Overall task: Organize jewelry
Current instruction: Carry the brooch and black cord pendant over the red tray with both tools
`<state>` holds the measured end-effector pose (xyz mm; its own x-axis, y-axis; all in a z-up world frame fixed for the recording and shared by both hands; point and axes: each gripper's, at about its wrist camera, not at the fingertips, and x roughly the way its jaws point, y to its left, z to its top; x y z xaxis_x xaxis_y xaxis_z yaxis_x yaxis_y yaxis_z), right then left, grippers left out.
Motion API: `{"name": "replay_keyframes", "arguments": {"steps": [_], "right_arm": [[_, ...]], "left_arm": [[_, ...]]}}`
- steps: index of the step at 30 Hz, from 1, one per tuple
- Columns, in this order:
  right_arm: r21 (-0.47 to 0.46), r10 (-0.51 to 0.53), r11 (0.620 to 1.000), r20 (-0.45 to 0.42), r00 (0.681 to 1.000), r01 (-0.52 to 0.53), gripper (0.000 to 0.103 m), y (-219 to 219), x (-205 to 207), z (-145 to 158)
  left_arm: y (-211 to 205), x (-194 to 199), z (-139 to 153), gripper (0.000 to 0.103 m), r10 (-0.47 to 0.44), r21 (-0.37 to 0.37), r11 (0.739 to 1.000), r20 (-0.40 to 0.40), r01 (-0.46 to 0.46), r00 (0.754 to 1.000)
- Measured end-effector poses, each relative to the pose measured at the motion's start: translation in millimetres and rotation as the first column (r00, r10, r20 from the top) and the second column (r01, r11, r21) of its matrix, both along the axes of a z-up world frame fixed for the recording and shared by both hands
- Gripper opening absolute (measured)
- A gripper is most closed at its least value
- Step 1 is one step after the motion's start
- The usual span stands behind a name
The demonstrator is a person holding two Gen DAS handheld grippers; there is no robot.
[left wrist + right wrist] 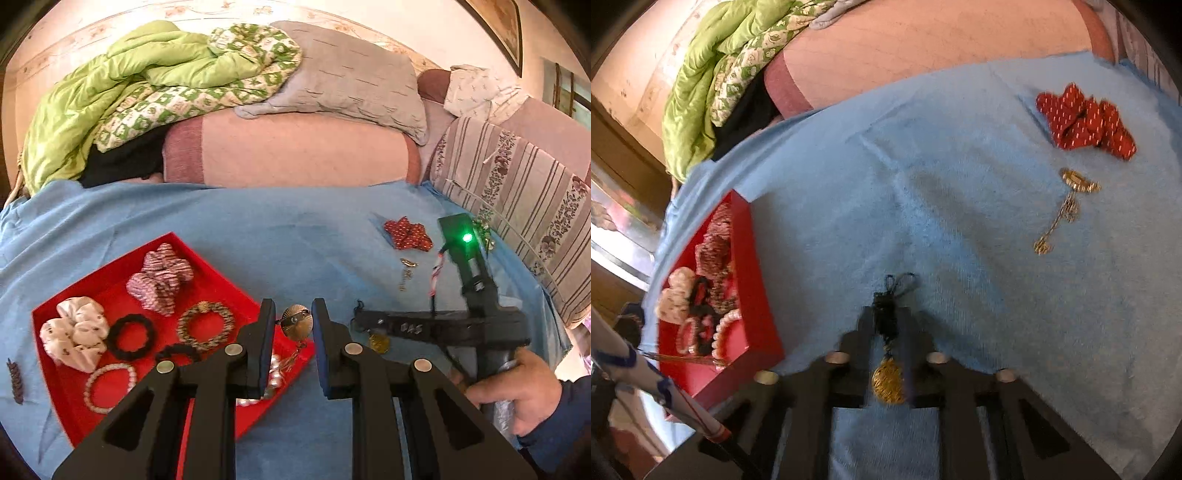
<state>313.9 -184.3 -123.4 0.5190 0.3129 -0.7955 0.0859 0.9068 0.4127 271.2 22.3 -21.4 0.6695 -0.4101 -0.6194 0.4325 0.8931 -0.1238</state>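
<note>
My left gripper (293, 308) is shut on a gold fan-shaped earring (298, 325), whose chain dangles over the near right corner of the red tray (55, 314). The tray holds scrunchies, a black hair tie (131, 336), a braided bracelet (205, 325) and pearl bracelets. My right gripper (886, 314) points down at the blue cloth (960, 221), shut on the black cord of a round gold pendant (888, 380). The left wrist view shows it side-on (360, 321), just right of my left fingers, held by a hand (517, 391).
A red dotted scrunchie (1086, 122) and a gold chain piece (1067, 199) lie on the cloth at the far right. A small brown ornament (16, 380) lies left of the tray. Pillows and a green quilt (110, 92) are piled behind the cloth.
</note>
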Motion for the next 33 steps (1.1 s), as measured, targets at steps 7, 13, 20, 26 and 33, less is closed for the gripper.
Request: {"name": "replay_keyframes", "arguments": {"steps": [7, 13, 20, 26, 33], "right_arm": [[0.044, 0.014, 0.999, 0.112, 0.994, -0.019, 0.010, 5, -12, 32], [0.067, 0.063, 0.995, 0.210, 0.976, -0.078, 0.010, 27, -22, 57], [0.063, 0.154, 0.982, 0.268, 0.951, -0.177, 0.010, 69, -26, 69], [0.080, 0.225, 0.964, 0.275, 0.935, -0.255, 0.010, 104, -27, 66], [0.074, 0.322, 0.933, 0.257, 0.911, -0.351, 0.010, 147, -30, 55]], "left_arm": [[28, -2, 6, 0.019, 0.047, -0.018, 0.999, 0.005, -0.047, 0.999], [50, -4, 7, 0.019, 0.087, -0.020, 0.996, 0.005, -0.087, 0.996], [78, -4, 2, 0.019, 0.134, -0.017, 0.991, -0.016, -0.135, 0.991], [98, -7, -6, 0.019, 0.159, 0.006, 0.987, -0.041, -0.159, 0.986], [122, -8, -25, 0.019, 0.186, 0.044, 0.982, -0.107, -0.182, 0.977]]}}
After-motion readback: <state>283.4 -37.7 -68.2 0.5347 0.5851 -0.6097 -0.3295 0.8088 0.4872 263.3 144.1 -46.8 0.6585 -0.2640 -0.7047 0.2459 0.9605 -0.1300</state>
